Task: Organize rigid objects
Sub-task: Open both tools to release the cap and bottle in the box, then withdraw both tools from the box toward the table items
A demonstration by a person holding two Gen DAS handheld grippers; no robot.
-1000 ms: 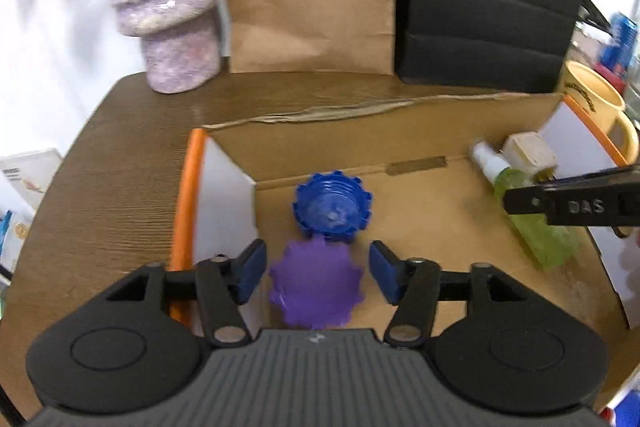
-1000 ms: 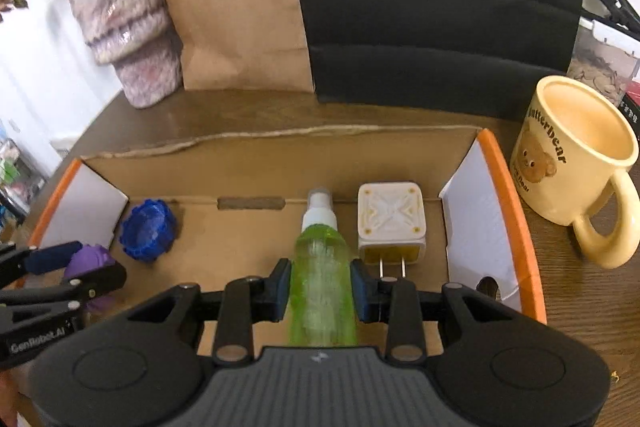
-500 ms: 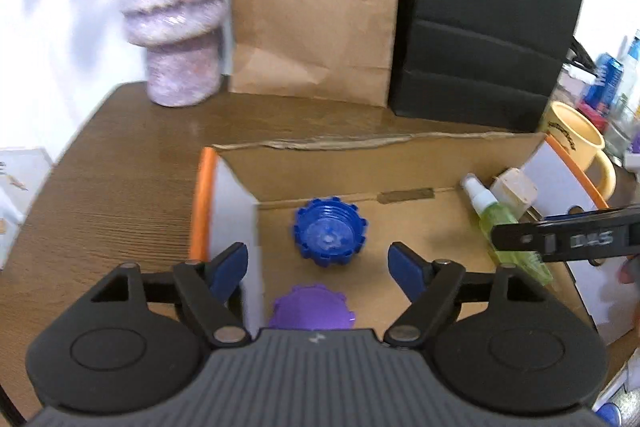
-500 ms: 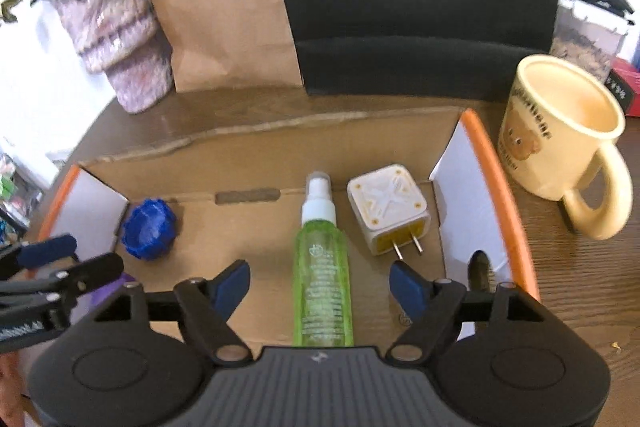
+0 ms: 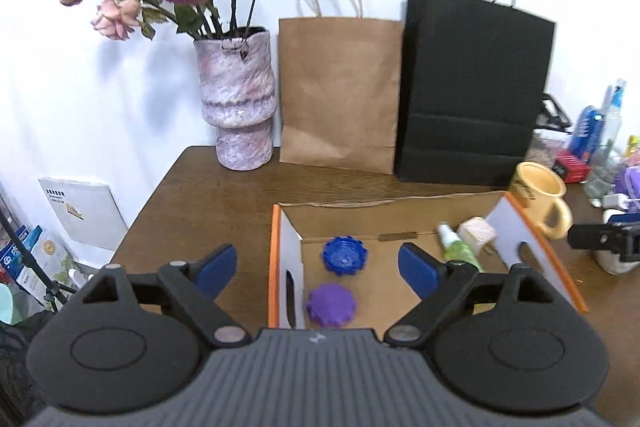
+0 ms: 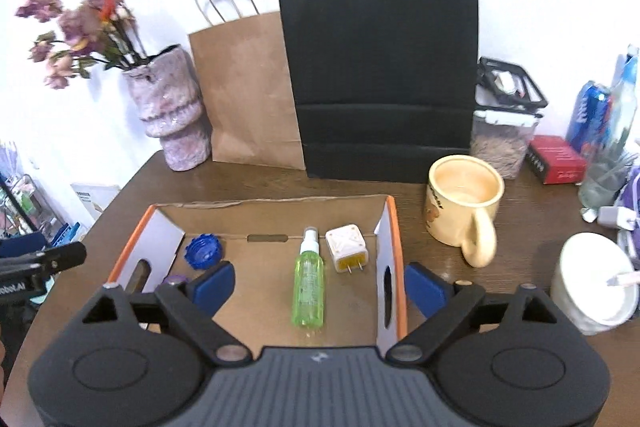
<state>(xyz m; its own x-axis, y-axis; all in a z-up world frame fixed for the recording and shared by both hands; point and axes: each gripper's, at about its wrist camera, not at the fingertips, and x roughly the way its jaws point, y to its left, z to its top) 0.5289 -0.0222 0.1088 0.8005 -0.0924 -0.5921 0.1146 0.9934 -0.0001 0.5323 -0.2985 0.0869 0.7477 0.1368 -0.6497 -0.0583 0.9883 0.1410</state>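
Cardboard is forming the shallow open box that is sitting on the brown wooden surface, and all four task things are lying inside it. Toward its left end, the blue cap is resting near the back wall with the purple cap lying just in front of it. Toward the right end, the green spray bottle is lying on its side, nozzle pointing to the back, and the white plug adapter is sitting just beside it, prongs facing forward.

Both grippers are hovering above and in front of the box. The left gripper is holding its jaws spread wide, gripping nothing; the right gripper is doing the same, with the bottle lying free below.

Beyond the box, a yellow mug is standing to the right, while a black paper bag, a brown paper bag and a mottled vase of dried flowers are standing along the wall
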